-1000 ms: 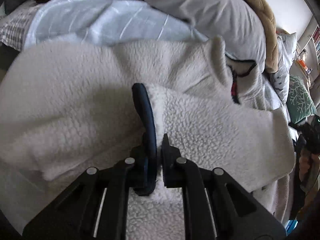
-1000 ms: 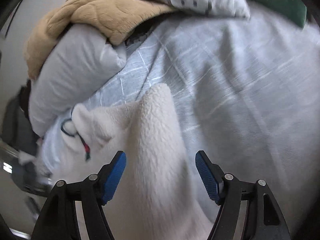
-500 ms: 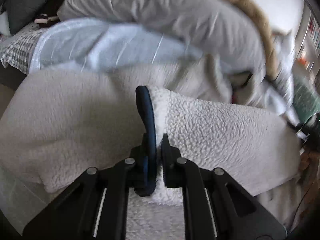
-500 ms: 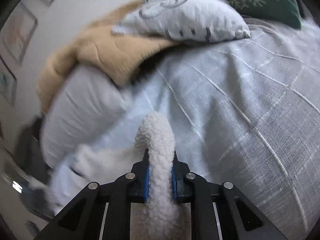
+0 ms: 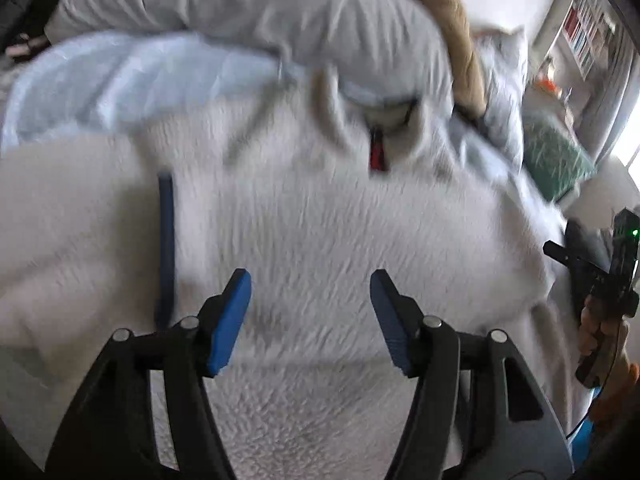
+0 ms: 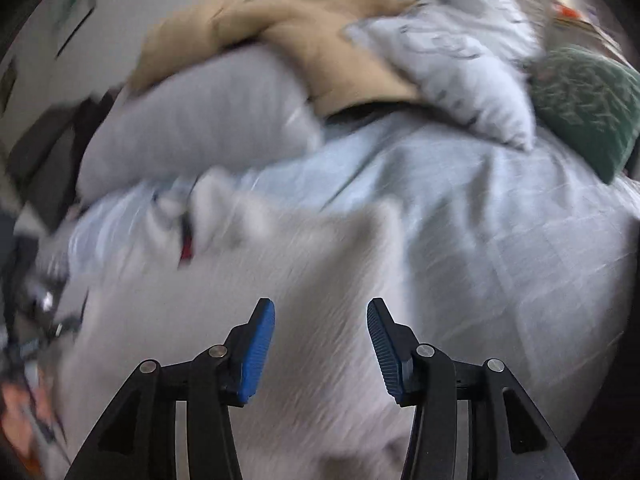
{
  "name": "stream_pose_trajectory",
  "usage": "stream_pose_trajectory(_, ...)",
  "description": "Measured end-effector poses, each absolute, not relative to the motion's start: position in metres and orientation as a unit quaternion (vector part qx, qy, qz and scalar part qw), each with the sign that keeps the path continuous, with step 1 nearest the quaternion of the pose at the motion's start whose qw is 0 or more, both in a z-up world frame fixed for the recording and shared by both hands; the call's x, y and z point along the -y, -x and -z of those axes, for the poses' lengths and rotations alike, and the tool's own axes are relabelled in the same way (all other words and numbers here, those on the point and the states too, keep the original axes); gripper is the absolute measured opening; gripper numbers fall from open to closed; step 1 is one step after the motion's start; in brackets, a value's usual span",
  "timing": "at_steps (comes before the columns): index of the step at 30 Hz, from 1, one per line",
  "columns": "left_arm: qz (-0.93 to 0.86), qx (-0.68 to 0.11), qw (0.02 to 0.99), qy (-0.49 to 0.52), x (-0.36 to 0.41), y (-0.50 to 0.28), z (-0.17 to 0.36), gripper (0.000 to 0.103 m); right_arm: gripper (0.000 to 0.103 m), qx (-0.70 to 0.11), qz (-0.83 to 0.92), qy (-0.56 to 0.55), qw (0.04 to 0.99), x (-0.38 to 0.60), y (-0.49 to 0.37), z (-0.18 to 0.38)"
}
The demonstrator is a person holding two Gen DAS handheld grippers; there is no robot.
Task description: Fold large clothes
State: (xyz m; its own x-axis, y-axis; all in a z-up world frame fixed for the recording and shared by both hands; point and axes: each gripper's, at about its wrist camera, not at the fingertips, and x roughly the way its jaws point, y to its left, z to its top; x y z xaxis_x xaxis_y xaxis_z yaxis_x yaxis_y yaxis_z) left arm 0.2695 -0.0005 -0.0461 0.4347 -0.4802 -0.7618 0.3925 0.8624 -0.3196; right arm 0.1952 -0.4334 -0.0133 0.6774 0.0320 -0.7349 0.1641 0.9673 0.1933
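A large cream fleece jacket (image 5: 320, 216) lies spread on the bed, its collar with a red zip pull (image 5: 376, 152) at the far side and a dark blue trim edge (image 5: 166, 240) on the left. My left gripper (image 5: 310, 312) is open and empty just above the fleece. The jacket also shows in the right wrist view (image 6: 280, 280), blurred, with the zip pull (image 6: 186, 248) at left. My right gripper (image 6: 320, 340) is open and empty above the jacket's right part.
A pale blue bedspread (image 6: 500, 240) covers the bed. Grey pillows (image 6: 192, 128), a tan blanket (image 6: 304, 40) and a green cushion (image 6: 588, 104) are piled at the head. The other gripper in a hand (image 5: 600, 280) shows at the right edge.
Both grippers have opened and let go of the fleece. The folded part has dropped flat onto the jacket. Both views are motion-blurred.
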Motion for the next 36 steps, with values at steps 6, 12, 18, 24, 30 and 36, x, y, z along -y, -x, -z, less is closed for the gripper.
stream_pose_trajectory(6, 0.256, -0.460, 0.850, 0.006, 0.003, -0.255, 0.056, 0.062, 0.033, -0.457, 0.084, -0.105, 0.879, 0.437, -0.195, 0.064)
stream_pose_trajectory(12, 0.212, -0.510, 0.832, 0.049, -0.022, -0.245, 0.024, 0.081, 0.054, -0.470, 0.114, -0.123, 0.866, 0.409, -0.184, 0.019)
stream_pose_trajectory(18, 0.116, -0.524, 0.840, 0.073, -0.086, -0.231, -0.005, 0.087, 0.077, -0.469, 0.123, -0.109, 0.868, 0.365, -0.149, -0.034)
stream_pose_trajectory(24, 0.025, -0.514, 0.850, 0.113, -0.162, -0.213, -0.002, 0.092, 0.086, -0.476, 0.070, -0.123, 0.868, 0.319, -0.123, -0.038)
stream_pose_trajectory(30, 0.025, -0.519, 0.819, 0.244, -0.227, -0.233, 0.029, 0.092, 0.086, -0.523, 0.045, -0.077, 0.848, 0.286, -0.122, -0.002)
stream_pose_trajectory(36, 0.015, -0.490, 0.794, 0.359, -0.273, -0.255, 0.060, 0.090, 0.086, -0.504, 0.062, -0.053, 0.860, 0.288, -0.124, -0.006)
